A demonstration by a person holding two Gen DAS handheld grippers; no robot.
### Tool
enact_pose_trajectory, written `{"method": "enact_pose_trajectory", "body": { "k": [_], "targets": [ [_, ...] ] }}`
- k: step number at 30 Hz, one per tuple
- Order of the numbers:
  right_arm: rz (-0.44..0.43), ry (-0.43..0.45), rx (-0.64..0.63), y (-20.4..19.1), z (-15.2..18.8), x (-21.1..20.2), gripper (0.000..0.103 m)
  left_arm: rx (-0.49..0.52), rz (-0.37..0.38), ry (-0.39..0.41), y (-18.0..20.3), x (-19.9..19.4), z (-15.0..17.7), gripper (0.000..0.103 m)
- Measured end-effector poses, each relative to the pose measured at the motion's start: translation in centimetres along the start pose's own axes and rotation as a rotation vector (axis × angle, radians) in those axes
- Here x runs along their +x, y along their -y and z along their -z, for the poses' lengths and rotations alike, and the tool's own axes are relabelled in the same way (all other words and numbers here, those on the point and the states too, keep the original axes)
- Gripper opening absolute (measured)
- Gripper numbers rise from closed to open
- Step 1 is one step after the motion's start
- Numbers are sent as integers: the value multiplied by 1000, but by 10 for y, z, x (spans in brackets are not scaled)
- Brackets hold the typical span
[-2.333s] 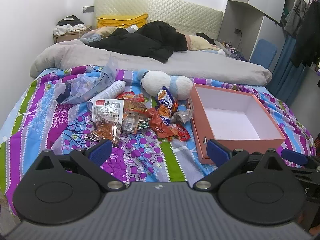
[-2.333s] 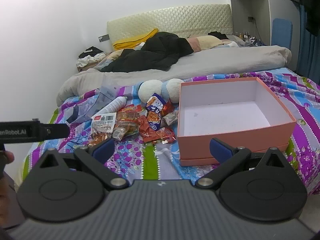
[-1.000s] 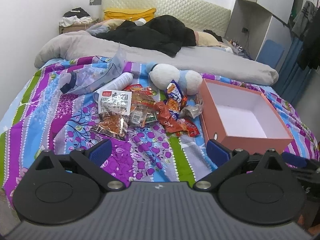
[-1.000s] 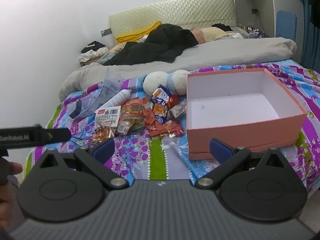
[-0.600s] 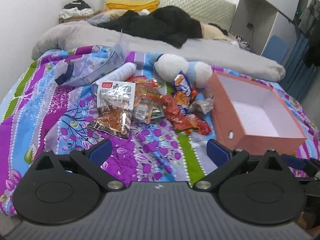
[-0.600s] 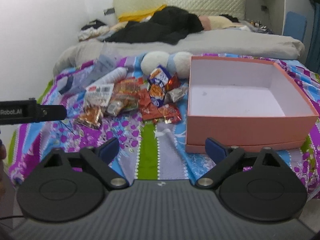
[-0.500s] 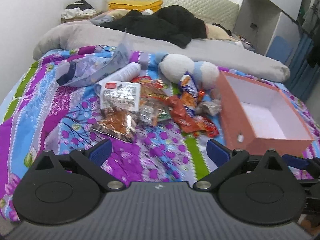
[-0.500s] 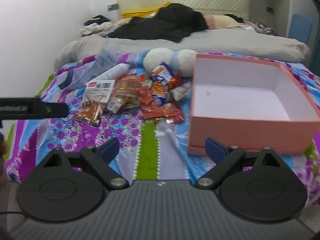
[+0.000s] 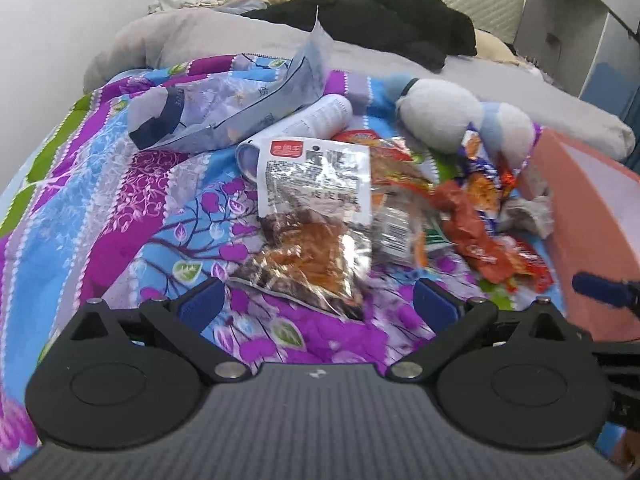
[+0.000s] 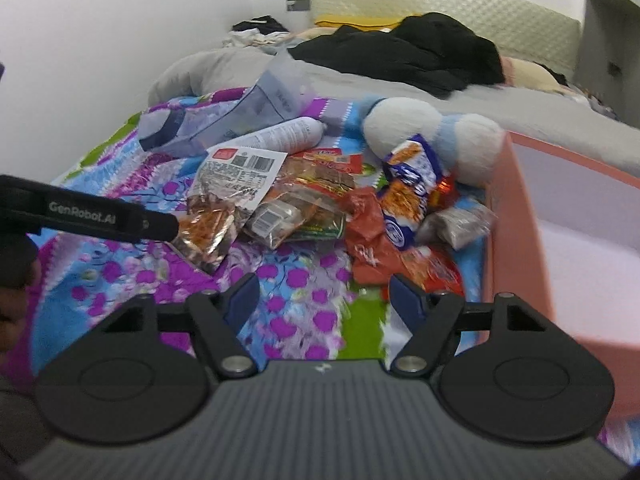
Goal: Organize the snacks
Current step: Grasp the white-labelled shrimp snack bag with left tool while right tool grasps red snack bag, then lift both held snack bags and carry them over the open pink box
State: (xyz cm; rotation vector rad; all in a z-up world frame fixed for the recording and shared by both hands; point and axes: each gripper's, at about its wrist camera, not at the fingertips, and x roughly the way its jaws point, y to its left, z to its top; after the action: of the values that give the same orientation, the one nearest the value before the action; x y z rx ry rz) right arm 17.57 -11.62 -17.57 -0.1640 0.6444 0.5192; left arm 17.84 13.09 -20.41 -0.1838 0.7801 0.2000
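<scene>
A heap of snacks (image 9: pixel 360 216) lies on a bright purple, blue and green floral bedspread (image 9: pixel 120 208), just left of an open pink box (image 10: pixel 560 208). The box is empty, its pale floor showing. Nearest the cameras on the left side of the heap is a clear packet (image 9: pixel 312 216) with a white label and reddish-brown food inside. To its right lie crumpled red wrappers (image 10: pixel 368 232) and a blue-and-orange packet (image 10: pixel 408 192), close to the box wall. Behind the heap sit a white tube (image 10: pixel 284 134), a clear plastic bag (image 9: pixel 240 108) and a white-and-blue plush toy (image 10: pixel 432 136).

The left gripper (image 9: pixel 316 300) hovers over the near end of the clear packet, its blue-padded fingers (image 9: pixel 200 304) spread wide, gripping nothing. The right gripper (image 10: pixel 320 296) points at the bedspread just before the red wrappers; its jaws have just been closing but remain apart with nothing between them.

Beyond lie a grey duvet (image 9: pixel 200 36) and black clothing (image 10: pixel 400 52).
</scene>
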Motion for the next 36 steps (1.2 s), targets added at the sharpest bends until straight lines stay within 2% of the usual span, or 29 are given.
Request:
{"method": "enact_pose_trajectory", "body": {
  "k": [4,8,13,17,24,26,31,36],
  "targets": [
    [3,3,-26,4,-3,37,74,22,-13,-9,-5,25,-5,102],
    [49,-26,-25,13,-5,69,74,54,-8,-17,-7,47,-12,102],
    [44,-31,-15,23,-7,94,74,64,4,-41,-10,74,-19,102],
    [19,-17,-24,26,-8,109,74,67,-24,-43,-14,92,-22,102],
    [68,-6,-51,27,-14,132,73,58,34,-41,-19,109,-23,101],
    [72,-30,-59,28,-15,140,67,55,43,-39,-18,113,-24,97],
    [78,-39,-66,28,-14,149,65,40,69,-62,-20,119,-25,79],
    [93,-32,-89,21,-11,146,51,35,74,-62,-22,112,-23,69]
  ]
}}
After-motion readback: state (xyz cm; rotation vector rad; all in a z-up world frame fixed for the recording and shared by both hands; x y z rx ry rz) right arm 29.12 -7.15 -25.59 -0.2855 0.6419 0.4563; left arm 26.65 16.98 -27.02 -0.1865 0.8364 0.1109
